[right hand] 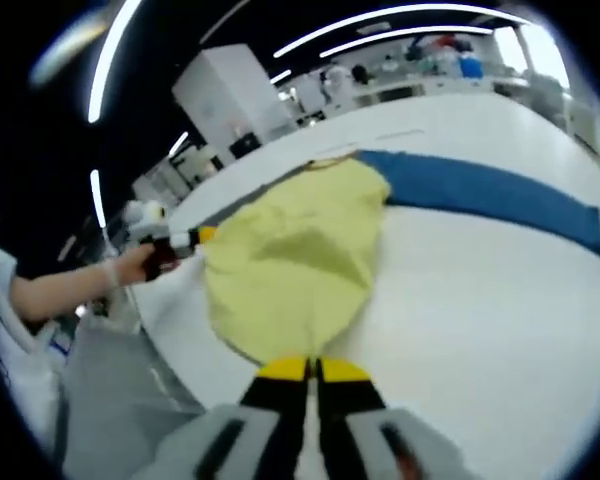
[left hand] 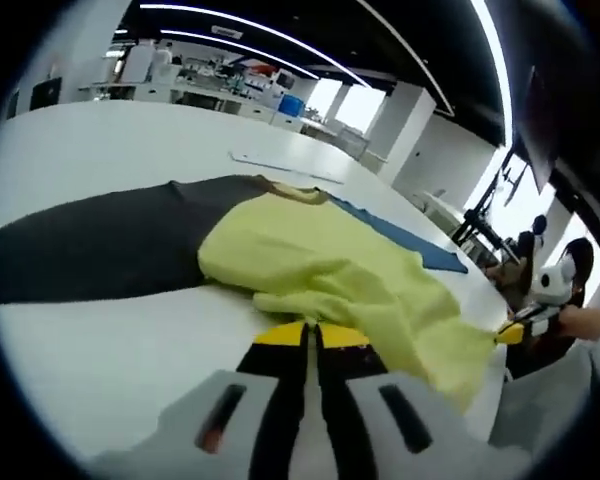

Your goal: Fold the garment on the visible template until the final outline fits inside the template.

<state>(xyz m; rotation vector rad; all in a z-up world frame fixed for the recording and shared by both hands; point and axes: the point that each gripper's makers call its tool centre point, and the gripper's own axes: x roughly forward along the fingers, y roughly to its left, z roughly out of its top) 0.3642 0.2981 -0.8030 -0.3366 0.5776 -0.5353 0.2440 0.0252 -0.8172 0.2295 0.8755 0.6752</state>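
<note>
We pinch the yellow garment (left hand: 320,265) hem with both hand-held grippers, left (left hand: 310,335) and right (right hand: 310,368), jaws closed; lift evenly, folding across the bench (right hand: 480,300).

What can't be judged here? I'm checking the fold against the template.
- Template outline: hidden under the yellow garment or too faint on the white table, in both views.
- Dark sleeve end: cut off by the left gripper view's edge.
- Whether the left tongs and right tongs pinch cloth: the tips are shut, and the hem hides the contact.
</note>
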